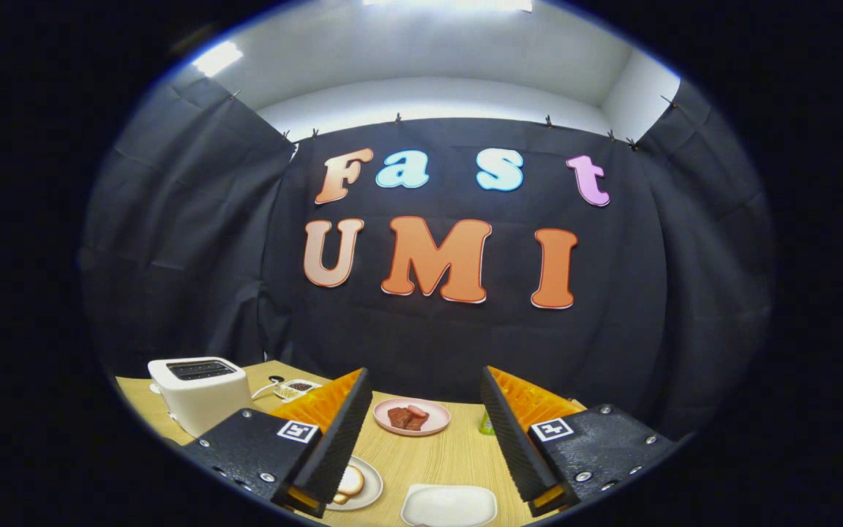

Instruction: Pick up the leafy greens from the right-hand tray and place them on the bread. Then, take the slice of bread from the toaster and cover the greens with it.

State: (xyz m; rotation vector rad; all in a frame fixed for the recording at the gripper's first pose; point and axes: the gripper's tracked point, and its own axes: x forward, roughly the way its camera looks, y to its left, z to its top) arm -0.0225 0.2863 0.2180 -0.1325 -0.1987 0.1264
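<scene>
At the lower left of the frame a white toaster [200, 391] stands on the wooden table [429, 457], its two top slots dark; whether a slice sits inside cannot be told. Just right of it, against the black cloth wall [458, 351], lies a small tray [296, 389] with brownish bits, a white cable beside it. Below that, half hidden behind the left finger, a white plate [364, 487] carries the bread [350, 481]. The gripper [426, 439] is held above the table with its fingers spread wide and nothing between them. In the gap beyond the fingers a pink plate [412, 416] holds reddish-brown pieces of meat. At the bottom centre, just ahead of the fingers, sits an empty white tray [449, 505]. A sliver of something green [487, 424] peeks out beside the right finger, which covers most of it, so it cannot be identified as the leafy greens.
</scene>
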